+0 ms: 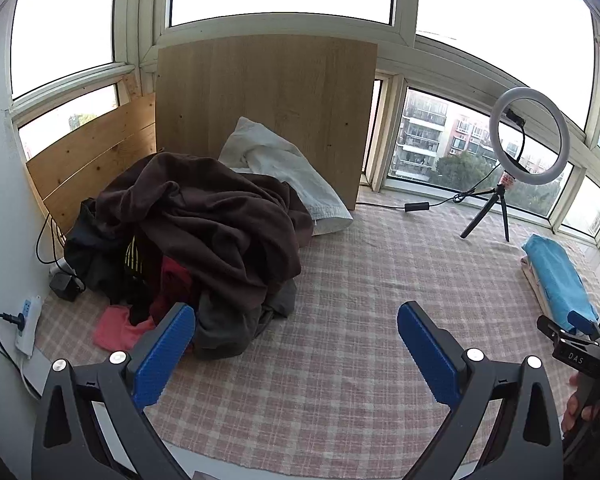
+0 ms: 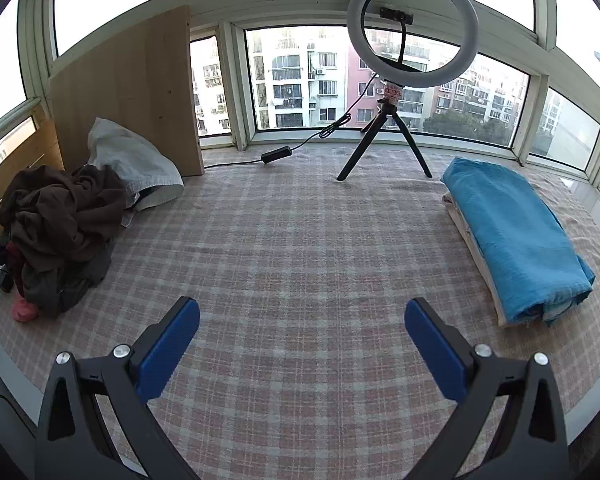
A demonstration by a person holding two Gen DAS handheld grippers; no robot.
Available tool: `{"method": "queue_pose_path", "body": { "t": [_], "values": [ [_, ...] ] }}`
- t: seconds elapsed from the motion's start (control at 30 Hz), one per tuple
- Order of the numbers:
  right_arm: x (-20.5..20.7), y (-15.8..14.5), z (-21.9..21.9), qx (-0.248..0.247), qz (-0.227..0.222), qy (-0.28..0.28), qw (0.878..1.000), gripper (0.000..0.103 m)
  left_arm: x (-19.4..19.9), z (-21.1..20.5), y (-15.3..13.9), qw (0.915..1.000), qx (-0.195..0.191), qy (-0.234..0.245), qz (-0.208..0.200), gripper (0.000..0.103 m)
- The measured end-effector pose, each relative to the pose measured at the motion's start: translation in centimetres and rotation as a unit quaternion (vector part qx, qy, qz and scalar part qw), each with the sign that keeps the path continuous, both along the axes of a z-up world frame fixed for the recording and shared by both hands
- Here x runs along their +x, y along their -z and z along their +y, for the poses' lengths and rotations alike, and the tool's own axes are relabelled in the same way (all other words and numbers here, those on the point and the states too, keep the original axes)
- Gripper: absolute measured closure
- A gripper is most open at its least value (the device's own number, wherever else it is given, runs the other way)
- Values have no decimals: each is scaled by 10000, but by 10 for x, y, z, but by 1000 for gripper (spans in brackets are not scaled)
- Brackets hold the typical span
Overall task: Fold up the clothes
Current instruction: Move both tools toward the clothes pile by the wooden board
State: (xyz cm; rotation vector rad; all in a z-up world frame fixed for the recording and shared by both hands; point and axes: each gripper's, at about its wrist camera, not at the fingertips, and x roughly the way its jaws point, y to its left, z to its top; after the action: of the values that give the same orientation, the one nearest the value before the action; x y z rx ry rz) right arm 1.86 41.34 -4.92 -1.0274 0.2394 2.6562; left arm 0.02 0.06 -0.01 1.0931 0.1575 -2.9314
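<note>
A heap of unfolded clothes [image 1: 204, 232] lies at the left, topped by a dark brown garment, with red, pink and grey pieces under it; it also shows in the right wrist view [image 2: 60, 220]. A white garment [image 1: 288, 172] leans behind it. A folded blue garment [image 2: 516, 232] lies on a small folded stack at the right, also in the left wrist view [image 1: 556, 276]. My left gripper [image 1: 296, 316] is open and empty, just in front of the heap. My right gripper [image 2: 302, 312] is open and empty above the checked cloth [image 2: 300, 232].
A ring light on a tripod [image 2: 396, 80] stands at the back by the windows, its cable [image 2: 300, 146] running left. A wooden board [image 1: 268, 120] leans behind the heap. A power strip [image 1: 26, 328] and charger [image 1: 64, 286] lie at far left.
</note>
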Motion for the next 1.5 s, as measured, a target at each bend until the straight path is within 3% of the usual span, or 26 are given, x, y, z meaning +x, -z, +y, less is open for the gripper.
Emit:
{"method": "queue_pose_path", "body": {
  "t": [0.13, 0.27, 0.6, 1.0, 1.23, 1.33, 1.5],
  "values": [
    [-3, 0, -2, 8, -31, -23, 10000, 0, 0, 6, 3, 9996, -269, 2, -61, 1],
    [-7, -1, -5, 20, -61, -51, 10000, 0, -2, -5, 5, 10000, -31, -58, -63, 1],
    [-33, -3, -30, -22, -87, -365, 9993, 0, -10, -36, 2, 9993, -64, -345, -115, 1],
    [-94, -27, -82, -176, -56, -1028, 9945, 0, -28, -107, -13, 9969, -115, -779, -59, 1],
    [-146, -43, -153, -17, 42, -1747, 9846, 0, -45, -170, -28, 9954, -81, -954, 77, 1],
    [-176, -35, -193, -92, -61, -2168, 9762, 0, -56, -201, -27, 9951, 4, -983, 53, 1],
    [-230, -11, -245, -142, -416, -2488, 9675, 0, -87, -232, -15, 9963, -180, -814, -190, 1]
  ]
}}
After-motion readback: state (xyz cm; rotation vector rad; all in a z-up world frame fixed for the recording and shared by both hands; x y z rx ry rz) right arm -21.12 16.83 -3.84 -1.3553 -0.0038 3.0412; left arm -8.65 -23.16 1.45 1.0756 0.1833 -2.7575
